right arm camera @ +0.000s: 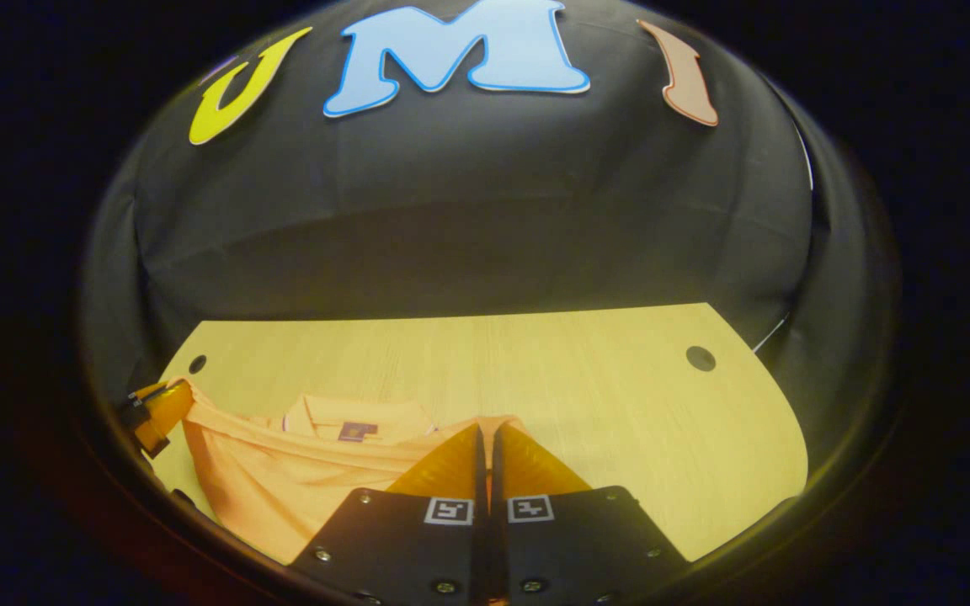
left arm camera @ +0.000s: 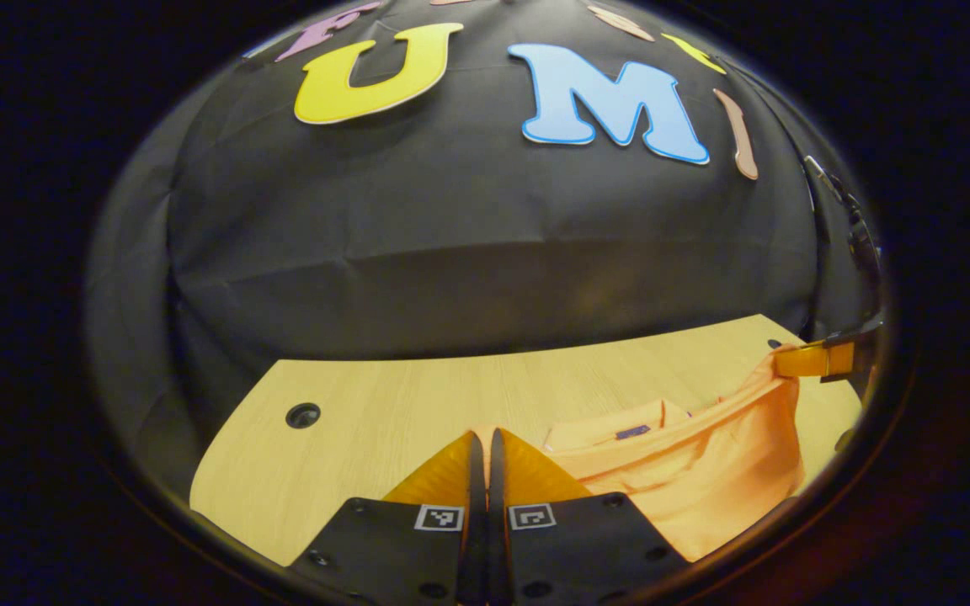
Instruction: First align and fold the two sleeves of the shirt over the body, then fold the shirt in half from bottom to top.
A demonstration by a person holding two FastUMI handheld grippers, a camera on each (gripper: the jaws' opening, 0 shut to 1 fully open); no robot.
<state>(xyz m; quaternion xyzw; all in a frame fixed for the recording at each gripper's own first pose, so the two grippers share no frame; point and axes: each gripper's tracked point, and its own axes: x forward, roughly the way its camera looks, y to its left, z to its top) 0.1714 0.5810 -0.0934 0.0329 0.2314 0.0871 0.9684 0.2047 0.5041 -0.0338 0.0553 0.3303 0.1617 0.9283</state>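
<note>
The orange shirt (left arm camera: 704,480) lies on the wooden table (left arm camera: 384,404), its collar (left arm camera: 611,433) with a purple label facing up. My left gripper (left arm camera: 485,433) is shut, with the shirt's edge pinched at its tips. At the far right, my right gripper (left arm camera: 818,360) holds the other corner raised, so the fabric hangs stretched between the two. In the right gripper view, the shirt (right arm camera: 283,480) spreads left from my right gripper (right arm camera: 487,425), which is shut on its edge. The left gripper (right arm camera: 152,414) grips the far corner, and the collar (right arm camera: 350,417) lies behind the lifted edge.
The table has round cable holes (left arm camera: 302,415) (right arm camera: 700,358) near its back corners. Bare tabletop (right arm camera: 620,404) stretches to the right of the shirt in the right gripper view. The black cloth wall stands right behind the table's curved back edge.
</note>
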